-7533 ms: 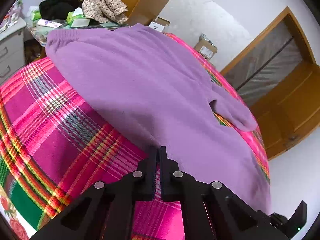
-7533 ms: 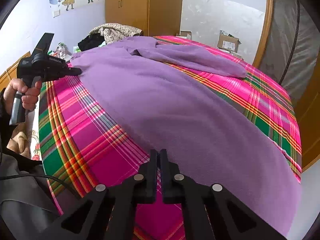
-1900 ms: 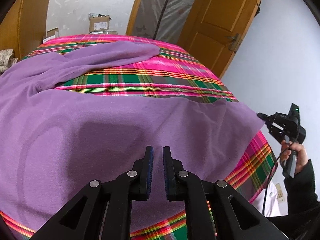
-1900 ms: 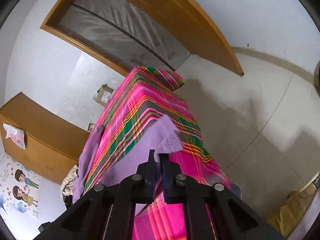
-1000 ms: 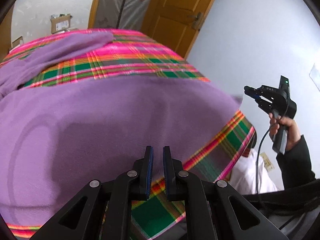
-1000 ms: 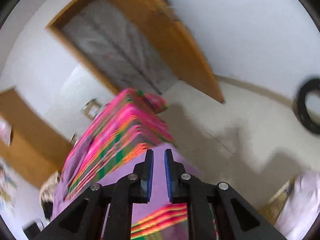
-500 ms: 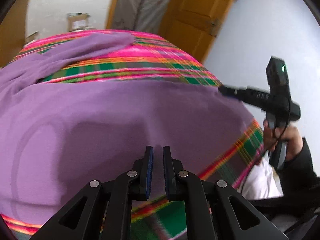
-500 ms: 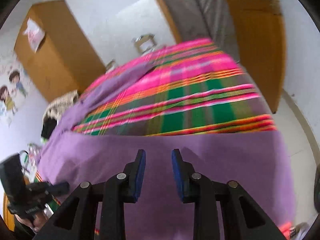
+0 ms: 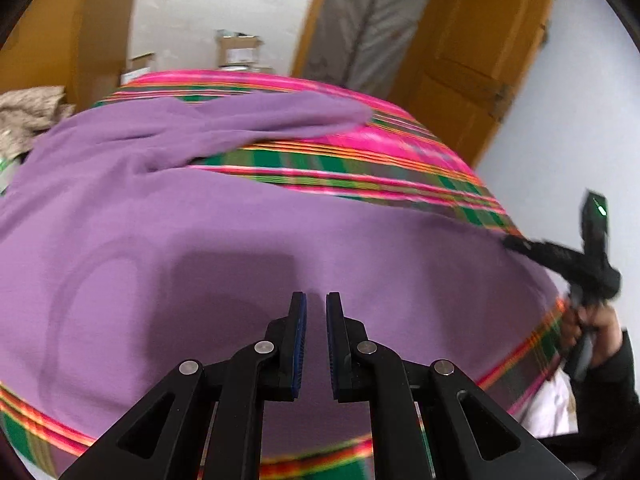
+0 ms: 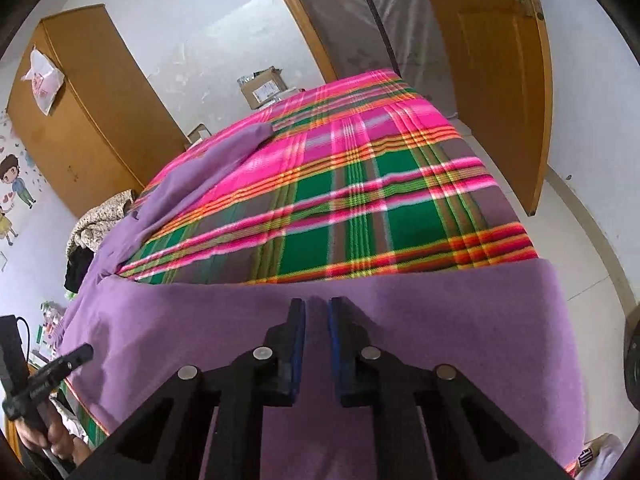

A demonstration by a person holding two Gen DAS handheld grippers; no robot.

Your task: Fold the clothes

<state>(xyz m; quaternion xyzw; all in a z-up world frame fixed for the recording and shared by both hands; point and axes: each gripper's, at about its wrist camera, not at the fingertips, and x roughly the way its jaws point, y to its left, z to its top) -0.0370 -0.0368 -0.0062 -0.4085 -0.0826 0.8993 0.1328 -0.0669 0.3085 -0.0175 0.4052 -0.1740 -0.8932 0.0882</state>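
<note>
Purple garment (image 9: 248,248): spread flat on the bed, covering its near side; one sleeve (image 9: 280,114) stretches across the plaid bedspread (image 10: 360,200) toward the far edge.
Left gripper (image 9: 316,340): hovers over the garment's middle, jaws slightly parted, nothing between them; the cloth lies directly beneath and ahead of the fingers.
Right gripper (image 10: 317,344): above the garment's hem side, jaws a narrow gap apart, holding nothing; the garment's straight edge runs just ahead of its tips.
Beyond the garment: a heap of clothes (image 10: 100,220), a wooden wardrobe (image 10: 80,120), cardboard boxes (image 10: 264,88), a door (image 10: 492,60).
</note>
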